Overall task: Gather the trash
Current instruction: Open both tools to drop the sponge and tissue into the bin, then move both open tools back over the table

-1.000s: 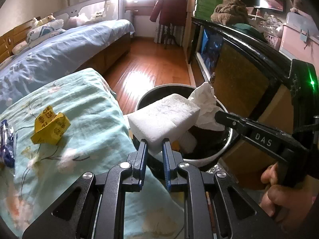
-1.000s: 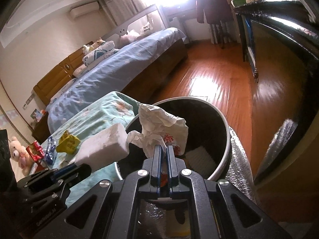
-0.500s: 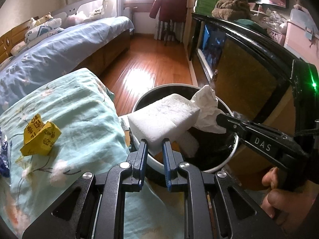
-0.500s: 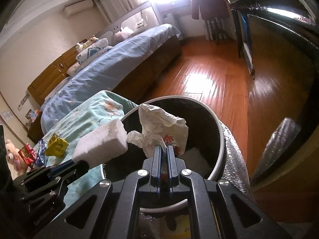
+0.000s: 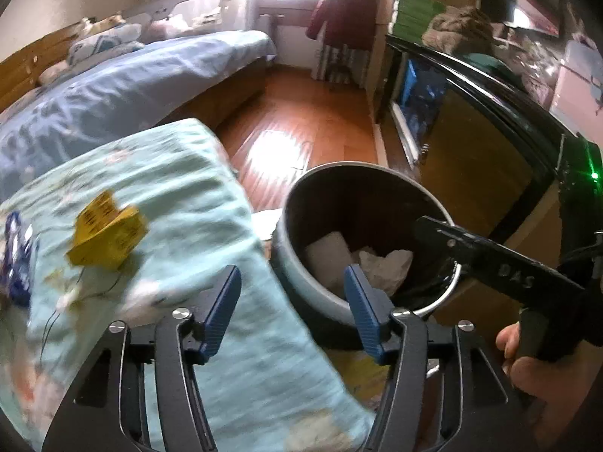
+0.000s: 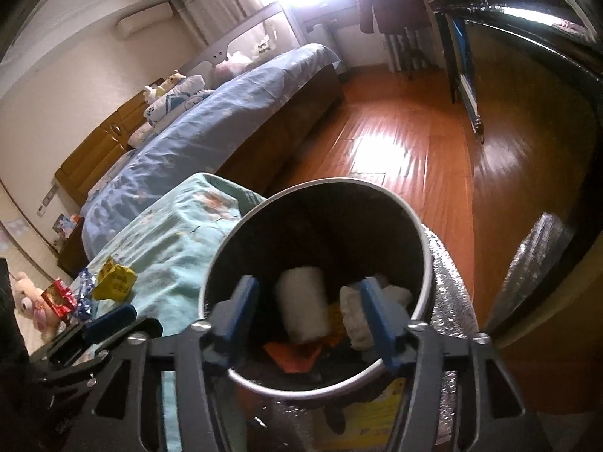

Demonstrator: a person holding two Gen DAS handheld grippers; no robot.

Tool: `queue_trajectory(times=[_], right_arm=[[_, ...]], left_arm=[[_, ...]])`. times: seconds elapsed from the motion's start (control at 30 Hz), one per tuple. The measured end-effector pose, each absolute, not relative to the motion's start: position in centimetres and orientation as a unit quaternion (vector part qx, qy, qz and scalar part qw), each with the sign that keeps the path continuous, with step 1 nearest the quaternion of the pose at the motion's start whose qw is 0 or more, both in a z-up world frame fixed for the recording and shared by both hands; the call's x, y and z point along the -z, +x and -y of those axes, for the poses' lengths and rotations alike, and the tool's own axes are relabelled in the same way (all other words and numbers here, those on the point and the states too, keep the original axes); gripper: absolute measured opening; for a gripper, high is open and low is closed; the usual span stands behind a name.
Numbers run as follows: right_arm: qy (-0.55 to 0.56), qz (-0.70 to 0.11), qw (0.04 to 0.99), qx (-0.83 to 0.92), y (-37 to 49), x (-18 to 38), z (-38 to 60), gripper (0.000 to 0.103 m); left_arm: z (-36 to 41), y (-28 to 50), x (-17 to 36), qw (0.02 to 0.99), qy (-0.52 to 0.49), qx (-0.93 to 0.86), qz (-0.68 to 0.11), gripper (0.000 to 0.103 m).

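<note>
Both loads have gone since a second ago: the white foam block (image 6: 303, 303) that your left gripper (image 5: 290, 303) pinched and the crumpled tissue (image 6: 356, 314) that your right gripper (image 6: 307, 316) carried over the rim now lie down inside the trash bin (image 6: 422, 226), on top of an orange scrap (image 6: 292, 354). Both sets of jaws have just been opening and now stand wide with nothing between the pads — the release was made over the mouth of the bin so each piece could drop straight in. Your right gripper hangs directly above the bin opening, while your left sits over the edge of the floral teal cloth (image 5: 181, 196), just beside the bin wall, which puts it nearer what is left. That remainder lies on the cloth, well apart from the bin: a yellow wrapper (image 5: 107, 235), a blue-and-white wrapper (image 5: 17, 260) at the cloth's far side, and, in the right wrist view, a red wrapper (image 6: 58, 297) beyond them. Judging by this, your left hand is best placed to go for the yellow one next.
</note>
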State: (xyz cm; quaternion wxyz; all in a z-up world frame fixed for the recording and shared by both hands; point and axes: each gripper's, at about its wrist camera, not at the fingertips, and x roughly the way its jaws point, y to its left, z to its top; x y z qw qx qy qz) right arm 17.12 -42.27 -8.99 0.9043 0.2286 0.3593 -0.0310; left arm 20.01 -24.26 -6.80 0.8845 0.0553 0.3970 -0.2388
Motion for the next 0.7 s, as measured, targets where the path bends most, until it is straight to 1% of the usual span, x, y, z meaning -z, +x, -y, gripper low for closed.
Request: queue_trajectory(times=[0.1, 0.17, 0.23, 0.7], right_arm=[[0.226, -0.355, 0.907, 0.026, 16.8, 8.6, 41.6, 0.071], [0.224, -0.355, 0.907, 0.021, 16.7, 8.4, 41.0, 0.076], [0.224, -0.354, 0.908, 0.014, 16.5, 8.3, 40.3, 0.078], [0.207, -0.366, 0.906, -0.052, 16.4, 7.6, 33.0, 0.08]], left_arm=[[22.5, 19.8, 6.9, 0.887, 0.04, 0.226, -0.402, 0.061], [20.9, 19.4, 7.0, 0.888, 0.028, 0.215, -0.405, 0.062], [19.6, 19.1, 7.1, 0.889, 0.021, 0.206, -0.407, 0.064], [10.0, 16.3, 7.3, 0.903, -0.034, 0.138, -0.405, 0.064]])
